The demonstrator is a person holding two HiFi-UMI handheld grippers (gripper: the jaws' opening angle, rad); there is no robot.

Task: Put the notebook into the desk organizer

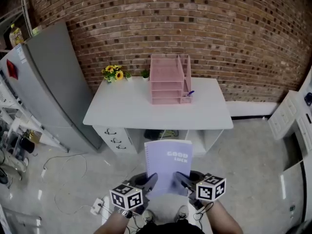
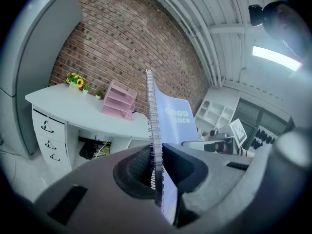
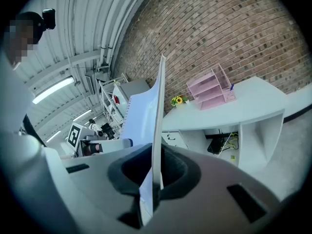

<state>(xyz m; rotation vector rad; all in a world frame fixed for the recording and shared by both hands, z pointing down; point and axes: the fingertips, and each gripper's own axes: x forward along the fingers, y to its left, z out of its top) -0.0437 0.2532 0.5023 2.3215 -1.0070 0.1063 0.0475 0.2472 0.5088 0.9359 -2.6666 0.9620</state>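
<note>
The left gripper (image 1: pixel 150 183) is pinching the spiral edge of the pale purple spiral-bound paper notebook (image 1: pixel 169 164), and the right gripper (image 1: pixel 182 181) is pinching its opposite edge, jaws nearly closed, at 6 o'clock. The pink mesh desk organizer (image 1: pixel 169 79) is standing at 12 o'clock on the white desk (image 1: pixel 126 112), well apart from the notebook.

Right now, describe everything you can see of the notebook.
The notebook is thin and closed, with a pale lavender cover printed GOOD LUCK in white and a wire spiral down its left edge. It hangs in the air short of the white desk, held only by the left gripper, clamped on its spiral-side near corner, and the right gripper on the other.
</note>
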